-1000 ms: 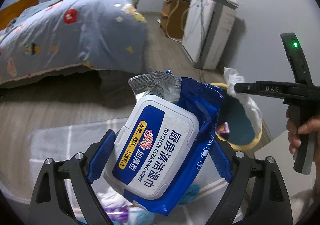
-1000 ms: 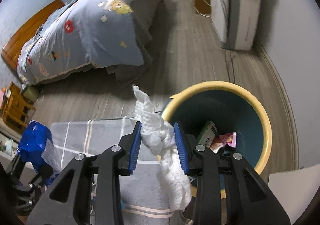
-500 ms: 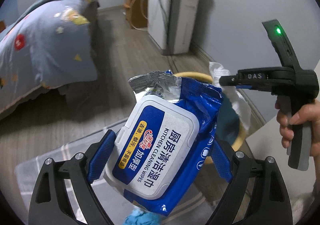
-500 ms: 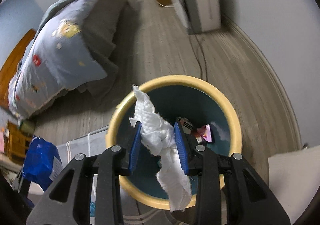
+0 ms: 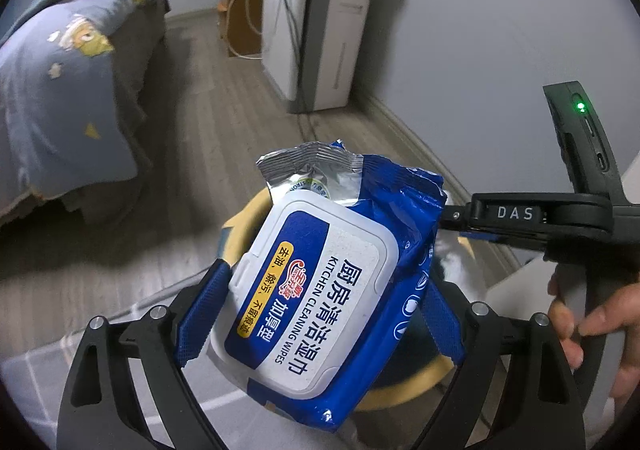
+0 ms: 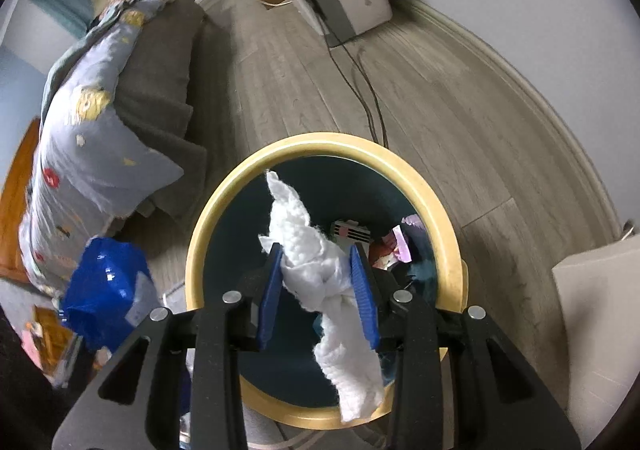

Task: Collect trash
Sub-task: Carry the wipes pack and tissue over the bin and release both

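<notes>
Bedroom floor, yellow-rimmed teal bin (image 6: 420, 186): right gripper (image 6: 318, 290) pinches soft, light white tissue wad (image 6: 308, 250); left gripper (image 5: 320, 314) clamps crinkly, slippery blue wipes pack (image 5: 320, 290) across its sides

Glossy blue plastic wipes pack (image 5: 320, 290) with crinkled foil top between the left jaws; soft, rough white tissue (image 6: 320, 266) between the right jaws.

A crumpled white paper towel (image 6: 316, 266) is clamped between the blue pads of the right gripper (image 6: 318, 282), directly above the yellow-rimmed trash bin (image 6: 224, 210). Scraps of rubbish (image 6: 394, 250) are seen at the bin's bottom. A blue wipes pack (image 6: 104, 286) is seen at lower left, a bed (image 6: 100, 122) beyond.
</notes>
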`<state>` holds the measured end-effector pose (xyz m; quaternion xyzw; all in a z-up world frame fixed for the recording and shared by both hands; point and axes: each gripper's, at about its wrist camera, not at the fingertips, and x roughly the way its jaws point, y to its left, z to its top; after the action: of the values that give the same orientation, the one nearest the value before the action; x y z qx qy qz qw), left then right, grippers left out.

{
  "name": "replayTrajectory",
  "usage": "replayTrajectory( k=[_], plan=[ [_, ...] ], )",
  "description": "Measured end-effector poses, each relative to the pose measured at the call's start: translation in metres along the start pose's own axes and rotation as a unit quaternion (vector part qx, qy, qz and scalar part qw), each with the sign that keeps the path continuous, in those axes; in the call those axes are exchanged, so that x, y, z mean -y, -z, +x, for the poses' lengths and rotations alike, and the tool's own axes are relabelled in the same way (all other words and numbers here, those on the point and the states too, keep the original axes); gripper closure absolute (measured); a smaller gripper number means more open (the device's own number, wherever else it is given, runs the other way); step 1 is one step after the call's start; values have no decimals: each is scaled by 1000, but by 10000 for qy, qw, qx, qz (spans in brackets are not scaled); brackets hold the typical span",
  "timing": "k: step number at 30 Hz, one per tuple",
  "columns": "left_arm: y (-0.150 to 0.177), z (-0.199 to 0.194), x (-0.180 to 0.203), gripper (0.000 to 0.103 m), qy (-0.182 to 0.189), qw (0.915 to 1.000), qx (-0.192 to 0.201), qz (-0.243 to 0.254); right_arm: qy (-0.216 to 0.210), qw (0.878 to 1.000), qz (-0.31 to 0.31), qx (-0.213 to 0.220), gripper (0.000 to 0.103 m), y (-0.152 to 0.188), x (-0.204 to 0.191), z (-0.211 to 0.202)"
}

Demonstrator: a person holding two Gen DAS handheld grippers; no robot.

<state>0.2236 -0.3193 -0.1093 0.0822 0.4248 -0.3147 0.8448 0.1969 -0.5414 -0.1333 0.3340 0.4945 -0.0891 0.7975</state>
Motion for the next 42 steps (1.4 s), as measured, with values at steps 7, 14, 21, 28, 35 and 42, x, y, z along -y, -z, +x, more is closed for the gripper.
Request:
replayTrajectory(
  k=[7,14,21,28,35,42],
  plan=[
    [1,20,6,14,210,9996,-37,161,-25,9995,308,-39,69,-2,18,5],
    [6,29,3,12,103,9995,-216,182,-213,9988,423,-77,65,-3,22,12],
    [13,27,-8,10,87,9996,-255,14,-529,9966,631,46,31,-4,22,6],
    [10,11,-13,7,-49,9998,-195,1,-408,9964,745,58,24,-4,22,-3],
    [25,-35,-30,7,-252,9995,-52,-157,-6,9995,251,164,12,1,-2,-21],
    [59,-107,-70,6,-799,9959,95,-403,796,9927,-867,272,6,23,-44,-31]
  ],
)
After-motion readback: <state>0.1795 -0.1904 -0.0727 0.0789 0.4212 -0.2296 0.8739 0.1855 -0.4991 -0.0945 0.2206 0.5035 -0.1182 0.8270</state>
